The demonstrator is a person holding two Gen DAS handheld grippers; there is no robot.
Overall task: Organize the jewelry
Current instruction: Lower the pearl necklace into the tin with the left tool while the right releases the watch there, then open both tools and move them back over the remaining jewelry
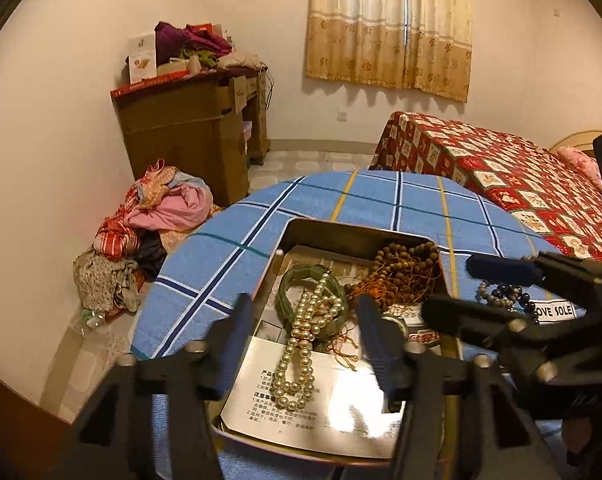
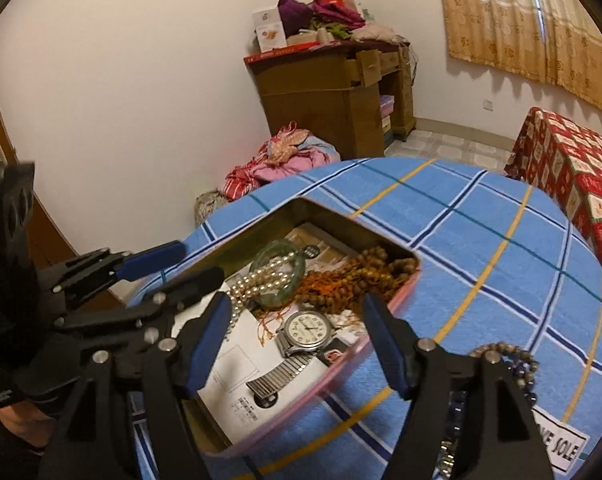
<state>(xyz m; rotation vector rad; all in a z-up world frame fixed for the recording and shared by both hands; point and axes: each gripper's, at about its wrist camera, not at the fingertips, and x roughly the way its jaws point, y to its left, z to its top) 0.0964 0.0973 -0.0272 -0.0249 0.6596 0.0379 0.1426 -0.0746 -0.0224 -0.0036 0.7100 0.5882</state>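
Tin point(image 2: 325, 216): pearls point(image 1: 301, 344), bangle point(image 2: 279, 270), beads point(image 2: 357, 278), watch point(image 2: 307, 328) held inside.
Left gripper point(image 1: 305, 340): spread over pearls — nothing gripped.
Right gripper point(image 2: 297, 344): spread over watch — nothing gripped.

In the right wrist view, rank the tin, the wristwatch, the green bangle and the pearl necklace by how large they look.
1. Tin, by far the largest.
2. Wristwatch with its metal band.
3. Green bangle and pearl necklace: not ranked, since they overlap, part of the necklace is hidden by a finger, and the watch lies nearer the camera.
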